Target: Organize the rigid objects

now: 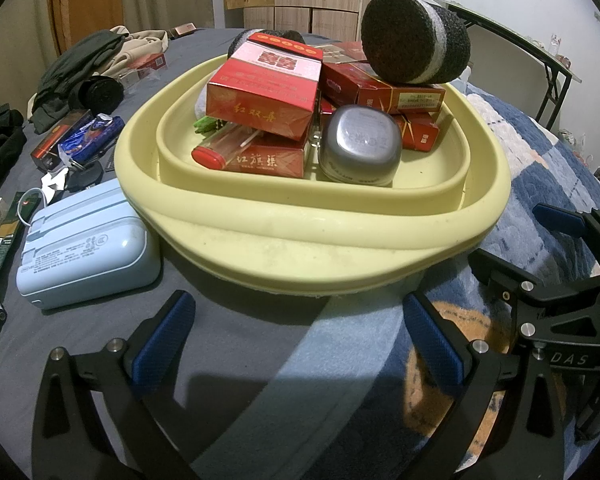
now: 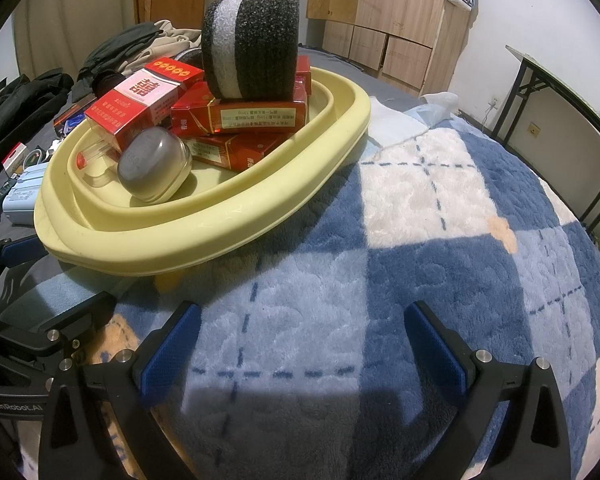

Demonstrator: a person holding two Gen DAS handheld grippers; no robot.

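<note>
Pale yellow basin (image 1: 312, 236) sits on the bed, partly on grey sheet, partly on the blue-and-white checked blanket (image 2: 440, 240). Inside the basin: a heap of red cigarette boxes (image 1: 264, 88), a grey rounded tin (image 1: 360, 146) leaning at the near edge of the heap, and a red-capped clear tube (image 1: 220, 152) at the foot of the boxes. A dark foam roll with a white band (image 1: 416, 38) lies on top of the boxes, at the far right side of the basin.

Light-blue power bank (image 1: 88, 244) lies on the sheet, touching the basin's left rim. More small boxes and dark clothing further left of the basin.

Left gripper (image 1: 300, 328): fingers spread wide, nothing between them, just in front of the basin. Right gripper (image 2: 300, 340): fingers likewise apart and empty, over the blanket to the right of the basin.
</note>
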